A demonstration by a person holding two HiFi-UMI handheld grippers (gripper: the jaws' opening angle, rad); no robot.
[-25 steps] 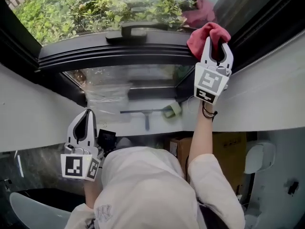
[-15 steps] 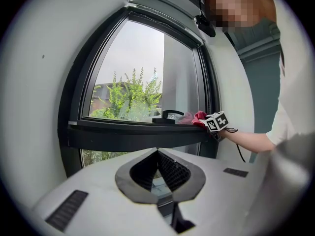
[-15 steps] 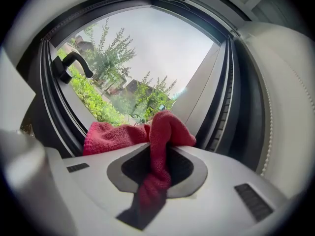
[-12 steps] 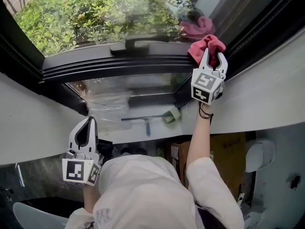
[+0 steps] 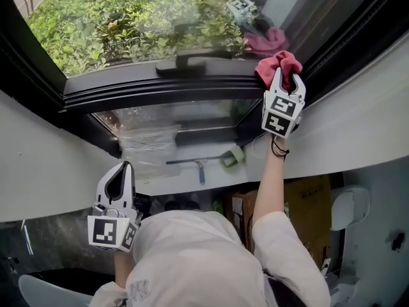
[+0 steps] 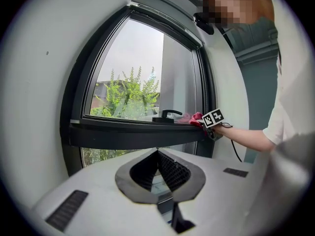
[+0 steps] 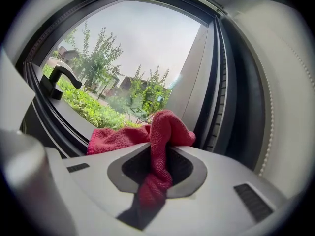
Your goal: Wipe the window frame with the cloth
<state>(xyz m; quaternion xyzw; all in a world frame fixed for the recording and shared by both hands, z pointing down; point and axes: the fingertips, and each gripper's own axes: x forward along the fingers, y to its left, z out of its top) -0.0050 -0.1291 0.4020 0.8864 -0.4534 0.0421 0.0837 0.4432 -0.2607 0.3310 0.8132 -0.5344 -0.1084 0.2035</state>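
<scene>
A red cloth (image 5: 280,65) is bunched against the right end of the dark window frame (image 5: 153,87), close to the corner. My right gripper (image 5: 285,74) is shut on the cloth (image 7: 160,151), which spills out between the jaws towards the glass. In the left gripper view the cloth (image 6: 196,118) and the right gripper (image 6: 211,119) show on the frame's ledge (image 6: 133,134) at the right. My left gripper (image 5: 119,171) hangs low at the left, away from the window, its jaws closed with nothing between them (image 6: 158,151).
A black window handle (image 5: 188,61) sits on the frame left of the cloth. A squeegee (image 5: 201,164) lies on the sill below the glass, beside a clear plastic bag (image 5: 148,142). A cardboard box (image 5: 300,203) stands lower right. White wall borders both sides.
The right gripper with the cloth has stayed at the frame's right end, shifting only slightly along it. The left gripper has barely moved.
</scene>
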